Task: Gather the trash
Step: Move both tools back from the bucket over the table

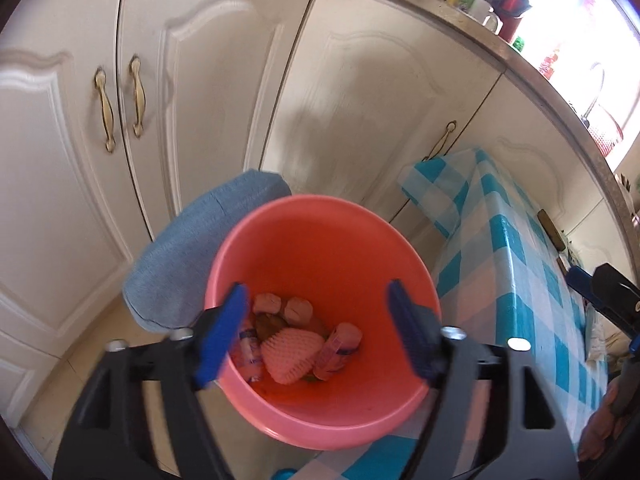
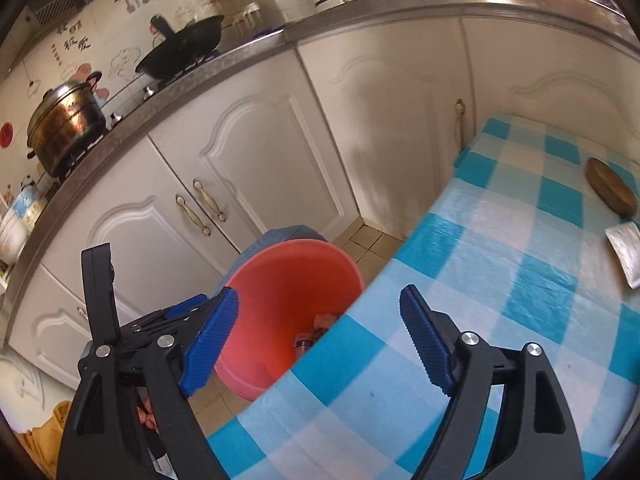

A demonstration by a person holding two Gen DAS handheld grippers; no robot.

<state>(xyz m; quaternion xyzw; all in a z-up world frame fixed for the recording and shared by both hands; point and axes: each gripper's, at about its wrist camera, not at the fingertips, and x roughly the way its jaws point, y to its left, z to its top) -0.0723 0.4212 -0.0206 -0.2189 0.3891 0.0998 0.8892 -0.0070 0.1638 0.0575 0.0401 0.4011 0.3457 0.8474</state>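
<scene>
A pink bucket stands on the floor beside the table; it also shows in the right wrist view. In it lie a foam fruit net, small bottles and crumpled paper wads. My left gripper is open and empty, right above the bucket's mouth. My right gripper is open and empty, above the table edge next to the bucket. A silver wrapper lies on the blue checked tablecloth at the right.
A blue cushioned stool stands behind the bucket. White kitchen cabinets run along the back under a counter with pots and a wok. A round wooden board lies on the table.
</scene>
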